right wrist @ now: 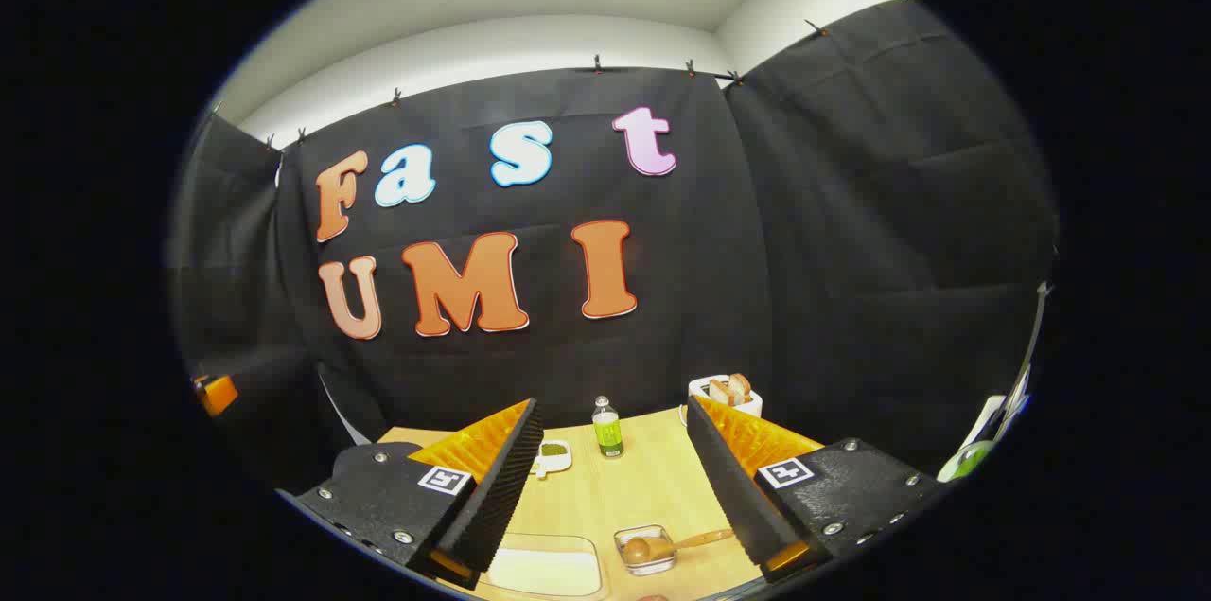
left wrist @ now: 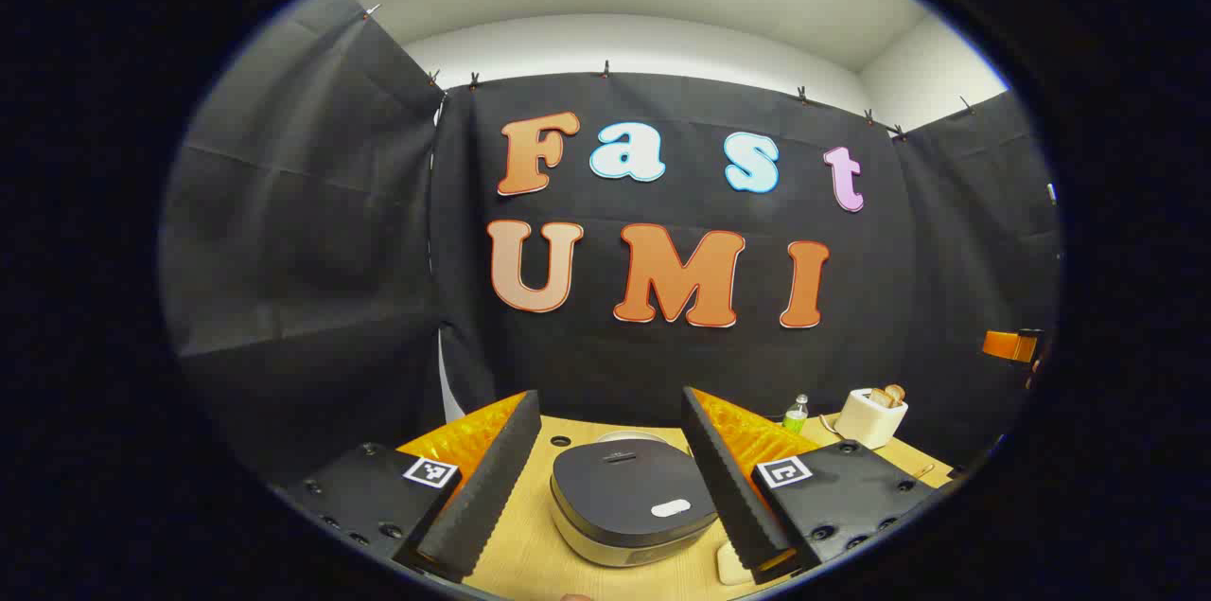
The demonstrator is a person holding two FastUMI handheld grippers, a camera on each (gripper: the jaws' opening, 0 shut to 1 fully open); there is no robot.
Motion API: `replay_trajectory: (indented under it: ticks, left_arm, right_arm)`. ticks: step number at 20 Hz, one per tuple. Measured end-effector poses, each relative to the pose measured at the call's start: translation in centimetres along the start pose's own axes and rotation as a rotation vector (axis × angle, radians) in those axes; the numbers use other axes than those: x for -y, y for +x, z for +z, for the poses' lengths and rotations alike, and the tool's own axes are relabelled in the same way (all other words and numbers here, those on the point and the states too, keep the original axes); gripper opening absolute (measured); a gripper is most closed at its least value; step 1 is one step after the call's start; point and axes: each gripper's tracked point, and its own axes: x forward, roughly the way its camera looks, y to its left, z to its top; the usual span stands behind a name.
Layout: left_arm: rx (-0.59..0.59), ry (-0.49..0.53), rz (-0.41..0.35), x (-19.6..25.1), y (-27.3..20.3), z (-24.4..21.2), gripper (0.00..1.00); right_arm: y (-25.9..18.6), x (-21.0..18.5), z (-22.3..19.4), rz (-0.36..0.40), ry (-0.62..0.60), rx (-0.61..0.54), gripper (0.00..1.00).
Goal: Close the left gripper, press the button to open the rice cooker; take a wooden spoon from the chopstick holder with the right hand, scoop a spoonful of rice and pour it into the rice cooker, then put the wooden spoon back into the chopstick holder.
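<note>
Black cloth walls close in a booth around a light wooden table (left wrist: 530, 544). In the left gripper view, the left gripper (left wrist: 610, 478) hovers with its fingers spread wide apart, holding nothing; between them, near, sits the rice cooker (left wrist: 629, 502), its dark lid down and a pale button (left wrist: 670, 508) on the near side. Farther right stand a small green bottle (left wrist: 797, 414) and a white toaster (left wrist: 871, 416) with bread in it. In the right gripper view, the right gripper (right wrist: 615, 478) likewise stands wide open and empty. Near it lies a small clear dish (right wrist: 646, 552) with a wooden spoon (right wrist: 683, 543) resting in it, and a pale tray (right wrist: 547, 570) to its left.
</note>
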Motion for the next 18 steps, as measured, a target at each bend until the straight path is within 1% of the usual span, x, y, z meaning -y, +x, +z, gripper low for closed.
replay_trajectory:
  ticks: [1,2,3,4,6,9,12,13,15,18]
  left_arm:
    - [0.005,0.005,0.001,0.4,0.1,0.4,0.98]
    - [0.018,0.0,-0.011,1.2,0.4,0.9,1.0]
    - [0.027,-0.012,-0.021,2.3,0.2,1.0,0.98]
    - [0.027,-0.024,-0.022,3.1,0.1,0.9,0.97]
    - [0.025,-0.033,-0.015,4.6,-0.2,0.9,1.0]
    - [0.025,-0.009,0.004,6.9,-1.1,1.2,0.99]
    - [0.042,0.019,0.05,8.2,-2.5,1.7,0.99]
    - [0.036,0.024,0.056,8.9,-2.9,1.3,0.98]
    - [0.025,0.037,0.043,10.2,-3.3,1.1,0.98]
    - [0.013,0.022,0.044,11.0,-3.0,1.2,0.98]
  right_arm:
    - [-0.1,0.7,0.1,-0.007,-0.028,0.001,1.0]
    - [-0.1,1.5,0.1,-0.012,-0.049,0.0,1.0]
    - [-0.3,2.1,0.1,-0.008,-0.058,0.001,0.95]
    - [-0.3,2.5,0.2,-0.002,-0.06,0.006,0.95]
    - [-0.3,3.3,0.2,0.016,-0.065,0.019,0.95]
    - [-0.4,4.9,-0.2,0.04,-0.067,0.021,0.95]
    - [-0.3,5.8,-0.4,0.068,-0.055,0.037,0.95]
    - [-0.4,6.1,-0.4,0.073,-0.055,0.042,0.95]
    - [-0.7,6.2,-0.6,0.087,-0.059,0.042,0.95]
    - [-0.9,7.3,-0.4,0.065,-0.052,0.051,0.95]
